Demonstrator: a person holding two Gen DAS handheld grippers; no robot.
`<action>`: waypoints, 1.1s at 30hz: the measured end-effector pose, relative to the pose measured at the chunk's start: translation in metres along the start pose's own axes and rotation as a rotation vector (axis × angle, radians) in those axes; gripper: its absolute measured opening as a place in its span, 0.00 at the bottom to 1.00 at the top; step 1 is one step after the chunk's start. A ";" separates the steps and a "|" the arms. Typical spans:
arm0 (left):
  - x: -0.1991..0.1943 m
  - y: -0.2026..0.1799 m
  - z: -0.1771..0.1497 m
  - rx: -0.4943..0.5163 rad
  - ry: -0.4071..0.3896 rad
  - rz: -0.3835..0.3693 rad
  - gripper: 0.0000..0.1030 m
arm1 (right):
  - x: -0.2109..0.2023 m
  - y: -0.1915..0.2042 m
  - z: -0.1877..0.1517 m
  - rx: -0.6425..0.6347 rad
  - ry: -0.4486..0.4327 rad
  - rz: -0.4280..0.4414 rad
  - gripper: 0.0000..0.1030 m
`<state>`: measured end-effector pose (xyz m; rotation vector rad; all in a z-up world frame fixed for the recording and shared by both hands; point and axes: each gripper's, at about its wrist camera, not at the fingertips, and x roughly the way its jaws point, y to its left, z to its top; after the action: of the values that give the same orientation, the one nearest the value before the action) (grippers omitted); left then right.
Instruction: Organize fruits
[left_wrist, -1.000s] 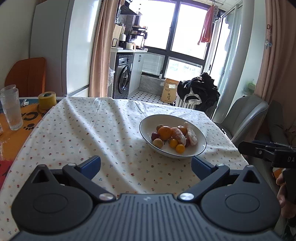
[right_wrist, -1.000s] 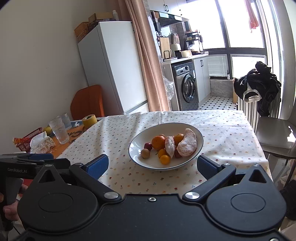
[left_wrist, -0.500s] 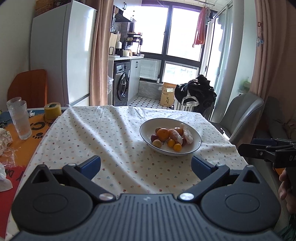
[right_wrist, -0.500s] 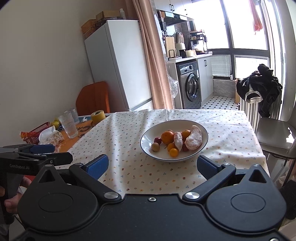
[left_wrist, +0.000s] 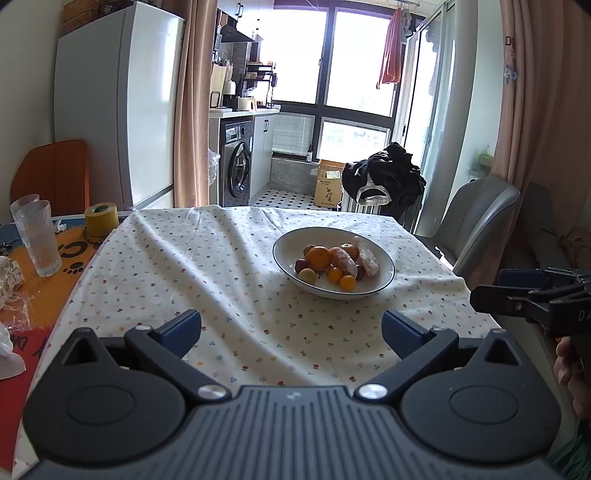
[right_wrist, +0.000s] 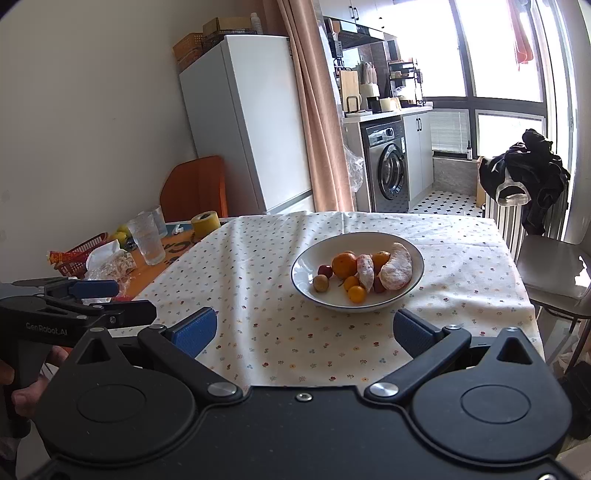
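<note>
Your white blue-rimmed bowl of fruit (right_wrist: 410, 254) sits ahead, nearer the right claw (right_wrist: 304, 330); both right and left claw (left_wrist: 291, 328) gape apart, empty

A bowl of fruit on a cloth-covered table, kitchen behind.

The bowl (left_wrist: 384, 267) sits on the tablecloth (left_wrist: 221, 280), right of the table's middle, with the fruit (left_wrist: 334, 263) heaped inside it. At the table's left edge, off the cloth, stand two glasses (left_wrist: 37, 236), one behind the other, with a roll of tape (left_wrist: 101, 219) to their right. A chair (left_wrist: 476, 218) stands at the table's right side. Beyond the far edge, a fridge (left_wrist: 122, 107) is at left and a washing machine (left_wrist: 236, 168) to its right.
</note>
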<state>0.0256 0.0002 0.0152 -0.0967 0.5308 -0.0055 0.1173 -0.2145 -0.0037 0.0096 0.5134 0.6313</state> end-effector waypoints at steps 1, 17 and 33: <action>0.000 0.000 0.000 0.001 0.002 -0.001 1.00 | 0.000 0.000 0.000 -0.002 0.001 0.002 1.00; 0.004 0.003 -0.005 0.000 0.014 0.010 1.00 | 0.003 0.000 -0.003 -0.001 0.006 -0.002 1.00; 0.005 0.009 -0.005 -0.009 0.025 0.019 1.00 | 0.005 -0.001 -0.005 -0.010 0.008 0.000 1.00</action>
<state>0.0274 0.0089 0.0071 -0.1005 0.5565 0.0140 0.1186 -0.2131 -0.0100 -0.0022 0.5180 0.6339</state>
